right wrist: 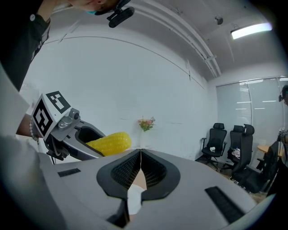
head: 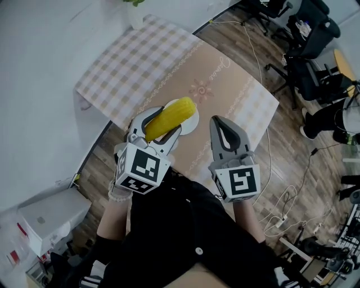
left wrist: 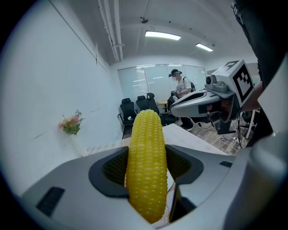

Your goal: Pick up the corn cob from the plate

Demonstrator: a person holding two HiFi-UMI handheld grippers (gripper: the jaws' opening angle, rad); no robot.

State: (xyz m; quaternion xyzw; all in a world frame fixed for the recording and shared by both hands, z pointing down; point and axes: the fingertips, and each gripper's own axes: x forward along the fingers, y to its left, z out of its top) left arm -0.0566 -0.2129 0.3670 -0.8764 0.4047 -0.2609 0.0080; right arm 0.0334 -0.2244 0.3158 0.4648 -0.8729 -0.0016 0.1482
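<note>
A yellow corn cob (head: 170, 117) is held in my left gripper (head: 158, 128), lifted above the white plate (head: 191, 125), whose rim shows past the cob's tip. In the left gripper view the corn cob (left wrist: 146, 164) stands lengthwise between the two jaws, which are shut on it. My right gripper (head: 225, 135) hovers to the right of the plate, jaws shut with nothing between them. The right gripper view shows its closed gripper (right wrist: 141, 167) and, to the left, the corn cob (right wrist: 110, 143) in the other gripper.
A table with a checked beige cloth (head: 169, 67) lies under both grippers. A small flower vase (head: 135, 14) stands at its far edge by the white wall. Office chairs (head: 304, 50) and floor cables (head: 281, 208) are off to the right.
</note>
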